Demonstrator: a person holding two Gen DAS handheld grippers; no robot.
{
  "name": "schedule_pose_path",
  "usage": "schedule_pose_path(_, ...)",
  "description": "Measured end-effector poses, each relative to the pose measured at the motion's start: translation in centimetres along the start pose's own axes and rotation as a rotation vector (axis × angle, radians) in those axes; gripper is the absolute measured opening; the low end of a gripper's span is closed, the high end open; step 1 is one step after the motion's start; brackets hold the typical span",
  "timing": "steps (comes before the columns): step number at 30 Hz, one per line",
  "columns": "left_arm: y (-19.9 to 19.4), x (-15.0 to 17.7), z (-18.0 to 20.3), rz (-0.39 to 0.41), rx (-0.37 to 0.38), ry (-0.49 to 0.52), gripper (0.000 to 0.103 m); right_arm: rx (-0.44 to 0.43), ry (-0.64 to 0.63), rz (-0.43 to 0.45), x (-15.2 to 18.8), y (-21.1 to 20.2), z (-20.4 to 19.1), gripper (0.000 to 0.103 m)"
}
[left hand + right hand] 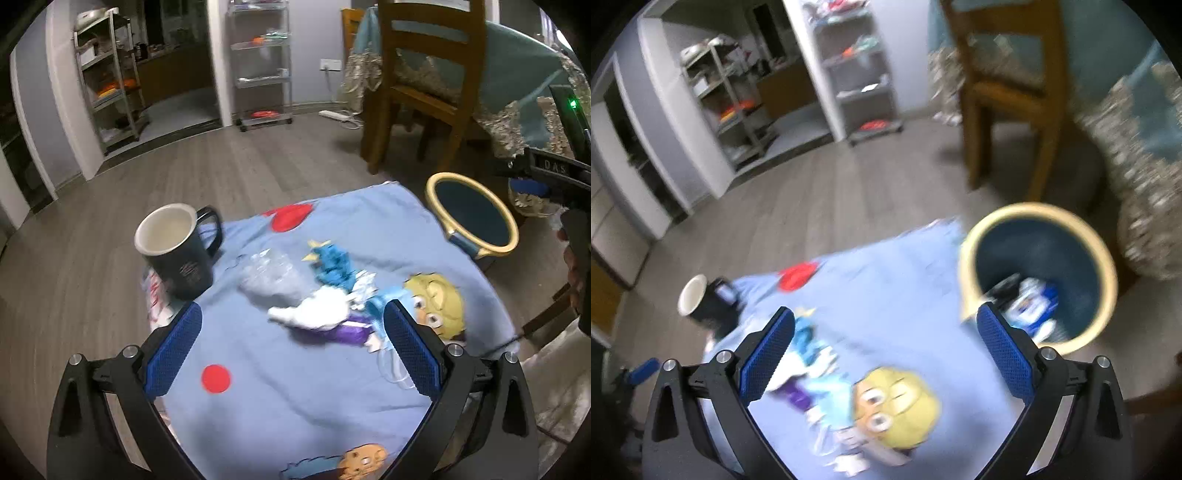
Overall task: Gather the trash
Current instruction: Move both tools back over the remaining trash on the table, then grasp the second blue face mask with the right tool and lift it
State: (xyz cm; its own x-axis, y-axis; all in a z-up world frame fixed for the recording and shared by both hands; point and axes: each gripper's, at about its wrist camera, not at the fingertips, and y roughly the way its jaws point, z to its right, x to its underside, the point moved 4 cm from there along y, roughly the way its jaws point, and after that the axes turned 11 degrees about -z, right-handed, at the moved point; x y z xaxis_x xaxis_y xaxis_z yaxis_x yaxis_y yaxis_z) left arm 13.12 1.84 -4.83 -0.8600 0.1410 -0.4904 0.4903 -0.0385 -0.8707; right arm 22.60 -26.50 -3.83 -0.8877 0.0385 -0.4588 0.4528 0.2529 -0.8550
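A loose heap of trash lies on a blue cartoon-print cloth (280,410): a clear plastic wrapper (267,277), a crumpled blue wrapper (332,264), a white tissue (317,314) and a purple wrapper (345,334). My left gripper (293,332) hovers open just short of the heap, nothing between its pads. Beyond the cloth's right edge stands a dark bin with a yellow rim (430,192). My right gripper (886,350) is open and empty above the cloth, its right finger over the bin's rim (1108,258). A blue-and-white packet (1032,304) lies inside the bin.
A black mug (181,254) with a white inside stands at the cloth's far left corner, seen too as the mug (701,301). A wooden chair (424,85) and a table draped in teal cloth (524,70) stand behind the bin. Wire shelves (258,66) line the far wall.
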Motion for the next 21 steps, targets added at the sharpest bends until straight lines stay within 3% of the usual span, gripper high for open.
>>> schedule_pose_path(7,3.5,0.6,-2.7,-0.055,-0.029,-0.080,0.097,0.042,-0.138,-0.145,2.5,5.4,-3.8,0.098)
schedule_pose_path(15,6.5,-0.1,-2.1,-0.090,-0.052,-0.041,0.097,-0.014,-0.050,-0.291,6.0,11.1,-3.0,0.098)
schedule_pose_path(21,9.1,0.4,-1.4,-0.145,-0.043,-0.032,0.097,-0.007,-0.078,-0.386,8.3,14.4,-3.5,0.092)
